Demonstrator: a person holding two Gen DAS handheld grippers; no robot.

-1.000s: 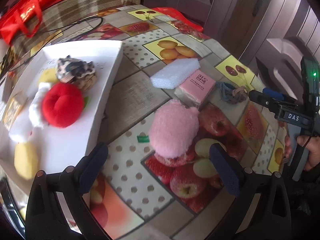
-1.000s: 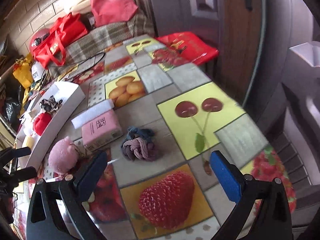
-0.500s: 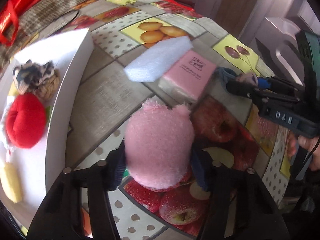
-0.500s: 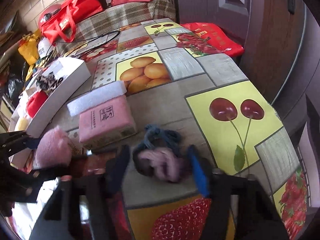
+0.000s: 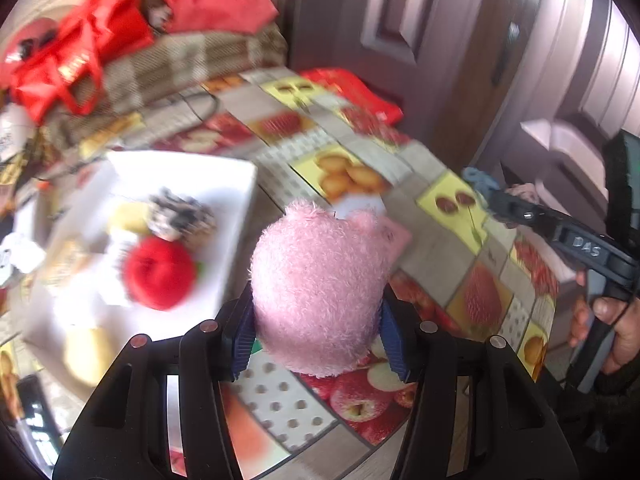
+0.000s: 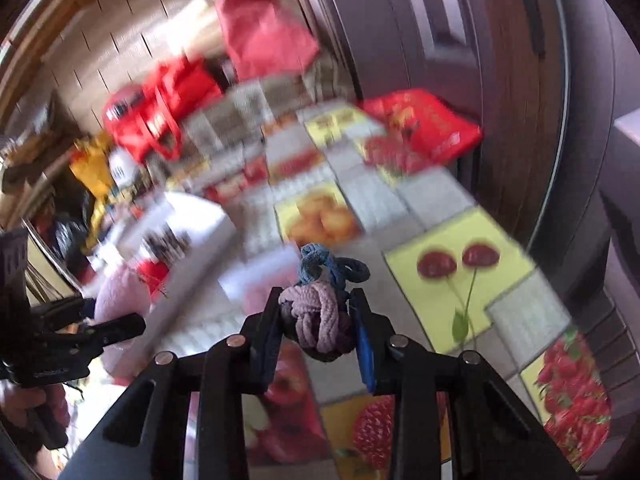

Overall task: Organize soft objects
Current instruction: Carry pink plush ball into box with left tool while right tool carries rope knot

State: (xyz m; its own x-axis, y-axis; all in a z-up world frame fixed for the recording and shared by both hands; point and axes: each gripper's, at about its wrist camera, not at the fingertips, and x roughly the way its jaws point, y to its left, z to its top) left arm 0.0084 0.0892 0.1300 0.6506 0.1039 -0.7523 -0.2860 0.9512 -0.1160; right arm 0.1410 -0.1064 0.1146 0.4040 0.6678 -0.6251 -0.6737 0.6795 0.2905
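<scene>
In the left wrist view my left gripper (image 5: 316, 318) is shut on a fluffy pink plush toy (image 5: 320, 268), lifted off the fruit-print tablecloth. Left of it stands the white tray (image 5: 236, 176), which holds a red plush (image 5: 160, 272), a patterned scrunchie (image 5: 180, 216) and yellow soft pieces. In the right wrist view my right gripper (image 6: 318, 332) grips a braided pink and blue rope knot (image 6: 314, 304). Its jaws are closing tight on the knot, which is raised above the table. The left gripper with the pink plush (image 6: 120, 292) shows at the left there.
A pink tissue pack (image 5: 400, 236) and a white foam block (image 6: 260, 276) lie on the table behind the plush. Red bags (image 5: 60, 68) sit on a checked seat beyond the table. Another red bag (image 5: 352, 92) lies at the far edge, and dark doors stand to the right.
Both grippers went from open to shut, the left on the pink plush, the right on the rope knot. Both have since lifted their objects off the table.
</scene>
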